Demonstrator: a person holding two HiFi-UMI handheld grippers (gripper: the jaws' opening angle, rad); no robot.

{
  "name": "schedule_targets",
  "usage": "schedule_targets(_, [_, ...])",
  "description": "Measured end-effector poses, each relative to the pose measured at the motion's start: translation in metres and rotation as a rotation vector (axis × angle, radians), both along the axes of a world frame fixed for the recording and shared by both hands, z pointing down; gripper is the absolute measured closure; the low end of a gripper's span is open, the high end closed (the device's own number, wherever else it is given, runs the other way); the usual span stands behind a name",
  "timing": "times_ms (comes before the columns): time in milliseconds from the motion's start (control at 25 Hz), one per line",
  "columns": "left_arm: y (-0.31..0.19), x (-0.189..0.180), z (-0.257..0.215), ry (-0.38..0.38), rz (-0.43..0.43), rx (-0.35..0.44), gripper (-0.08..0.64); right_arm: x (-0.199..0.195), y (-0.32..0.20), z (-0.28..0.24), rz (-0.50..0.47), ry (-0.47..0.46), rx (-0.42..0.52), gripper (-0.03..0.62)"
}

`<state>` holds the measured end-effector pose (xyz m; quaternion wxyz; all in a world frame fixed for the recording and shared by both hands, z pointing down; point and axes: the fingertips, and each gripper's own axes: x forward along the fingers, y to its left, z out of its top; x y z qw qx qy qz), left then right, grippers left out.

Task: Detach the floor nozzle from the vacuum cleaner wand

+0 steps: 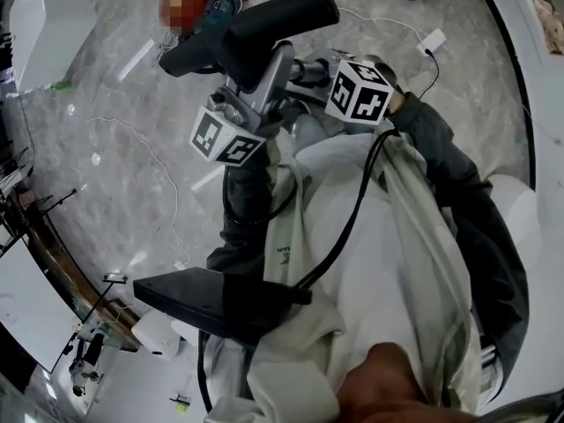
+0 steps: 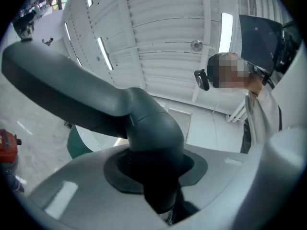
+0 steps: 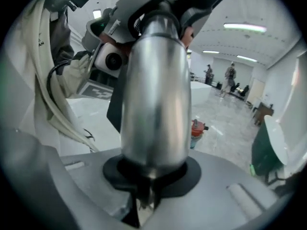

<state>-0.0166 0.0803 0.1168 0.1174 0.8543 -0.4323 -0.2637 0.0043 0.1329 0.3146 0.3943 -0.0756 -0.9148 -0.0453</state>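
— Where's the floor nozzle (image 1: pixel 256 29)?
— Held up in the air. Its neck (image 2: pixel 153 128) is clamped in the left gripper's (image 2: pixel 156 174) jaws, and the bar head slants away.
— And the wand (image 3: pixel 153 95)?
— Clamped in the right gripper's (image 3: pixel 146 176) jaws. It runs straight on into that neck, and the two don't look separated yet. I'd pull them apart along that line.

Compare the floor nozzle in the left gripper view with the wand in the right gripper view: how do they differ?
The floor nozzle is matt dark grey; the wand is shiny silver metal. The floor nozzle bends at an elbow into a broad head; the wand is a straight round tube. Both are clamped between jaws: the floor nozzle by the left gripper, the wand by the right gripper.
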Motion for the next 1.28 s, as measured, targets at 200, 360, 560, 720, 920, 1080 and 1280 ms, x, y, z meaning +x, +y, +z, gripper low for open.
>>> schedule_targets(200, [-0.007, -0.015, -0.016, 0.004, -0.165, -0.07, 0.449, -0.011, -0.018, -0.021, 0.219, -0.073, 0.147, 0.523])
schedule_targets(360, [-0.003, -0.002, -0.034, -0.052, -0.154, -0.063, 0.448, -0.012, -0.015, -0.034, 0.19, -0.126, 0.169, 0.532])
schedule_targets(560, [0.024, 0.036, -0.07, -0.189, 0.072, 0.153, 0.48, -0.013, 0.031, -0.058, -0.165, -0.226, -0.055, 0.531])
schedule_targets(720, [0.006, 0.015, -0.073, -0.155, -0.058, 0.095, 0.489, -0.026, 0.006, -0.066, 0.04, -0.257, 0.022, 0.543])
schedule_targets(920, [0.003, 0.0, -0.071, -0.104, -0.149, 0.006, 0.489, -0.026, -0.006, -0.07, 0.267, -0.254, 0.129, 0.548])
schedule_targets(1080, [0.018, 0.015, -0.084, -0.143, -0.054, 0.085, 0.489, -0.025, 0.006, -0.078, 0.212, -0.29, 0.117, 0.548])
schedule_targets(1280, [0.033, 0.028, -0.098, -0.186, 0.077, 0.204, 0.489, -0.028, 0.024, -0.086, 0.0, -0.343, 0.014, 0.549])
